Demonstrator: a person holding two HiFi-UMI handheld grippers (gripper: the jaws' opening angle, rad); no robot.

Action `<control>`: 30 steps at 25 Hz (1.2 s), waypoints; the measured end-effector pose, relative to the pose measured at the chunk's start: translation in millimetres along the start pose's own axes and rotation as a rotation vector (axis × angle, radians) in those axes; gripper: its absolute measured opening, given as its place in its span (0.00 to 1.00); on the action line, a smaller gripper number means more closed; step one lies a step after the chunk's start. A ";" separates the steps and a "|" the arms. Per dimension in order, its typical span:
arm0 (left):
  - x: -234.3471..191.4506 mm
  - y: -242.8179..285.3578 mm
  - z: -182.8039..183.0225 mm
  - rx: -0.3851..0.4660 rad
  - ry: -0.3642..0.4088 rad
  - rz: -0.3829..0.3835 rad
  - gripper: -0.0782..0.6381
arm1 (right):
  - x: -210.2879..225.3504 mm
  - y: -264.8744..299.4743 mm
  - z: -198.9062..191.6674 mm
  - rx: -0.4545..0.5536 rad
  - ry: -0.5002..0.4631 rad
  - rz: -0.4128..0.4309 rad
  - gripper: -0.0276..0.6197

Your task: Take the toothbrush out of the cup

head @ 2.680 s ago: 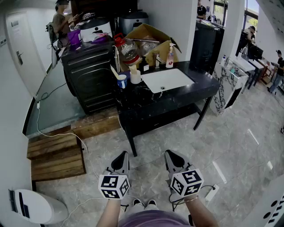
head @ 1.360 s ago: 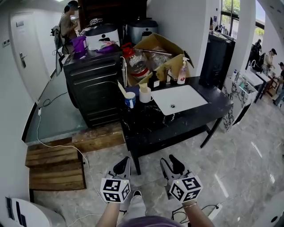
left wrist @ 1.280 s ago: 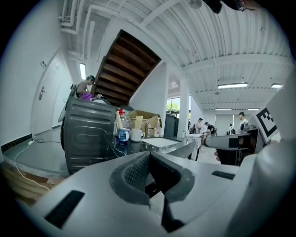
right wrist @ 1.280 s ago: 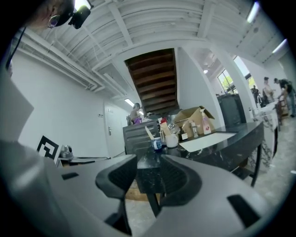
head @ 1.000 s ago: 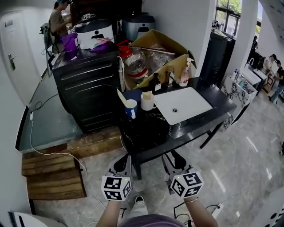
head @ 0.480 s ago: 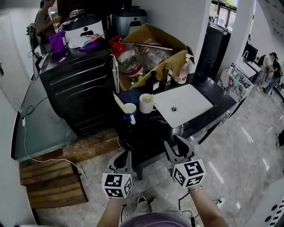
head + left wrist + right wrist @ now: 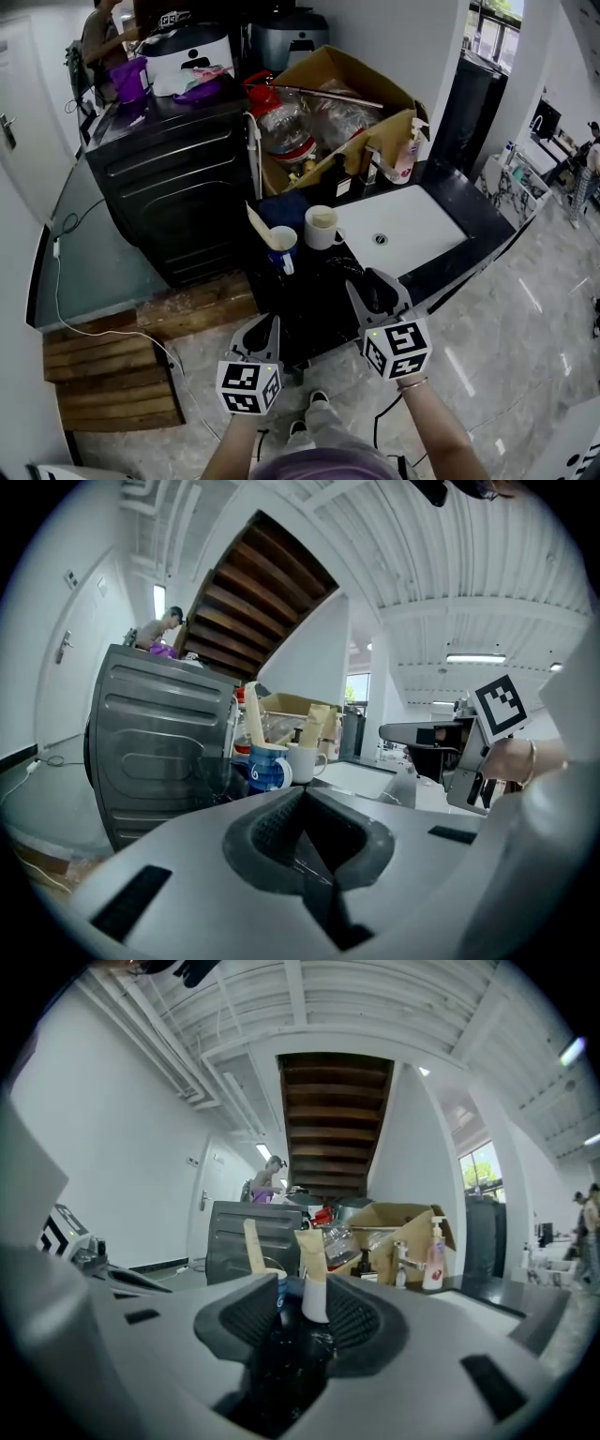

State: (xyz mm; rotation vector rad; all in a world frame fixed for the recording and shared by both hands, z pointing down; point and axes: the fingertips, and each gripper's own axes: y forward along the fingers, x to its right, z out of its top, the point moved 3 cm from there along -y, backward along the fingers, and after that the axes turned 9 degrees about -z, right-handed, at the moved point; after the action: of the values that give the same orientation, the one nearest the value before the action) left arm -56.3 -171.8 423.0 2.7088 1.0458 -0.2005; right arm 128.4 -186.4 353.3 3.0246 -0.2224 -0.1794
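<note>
The cream plastic toothbrush (image 7: 261, 225) is not yet taken from the blue cup (image 7: 281, 251). The right gripper (image 7: 373, 281) fingers are spread and the left gripper (image 7: 267, 324) fingers are pressed together.

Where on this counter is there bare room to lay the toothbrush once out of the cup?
The black countertop is bare in front of the blue cup and white mug, toward its near edge. The white sink basin is empty too. The back is crowded: cardboard box, soap bottle, dark bottles.
</note>
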 end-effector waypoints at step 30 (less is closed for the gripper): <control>-49.8 66.2 2.5 -0.038 -0.024 0.127 0.11 | 3.3 158.6 -2.9 -0.034 -0.206 0.201 0.29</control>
State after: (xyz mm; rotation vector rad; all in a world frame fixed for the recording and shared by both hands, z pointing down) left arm -48.3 -252.1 441.9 2.7204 0.8587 -0.1882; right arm 109.9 -342.6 373.5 2.9238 -0.5309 -0.4713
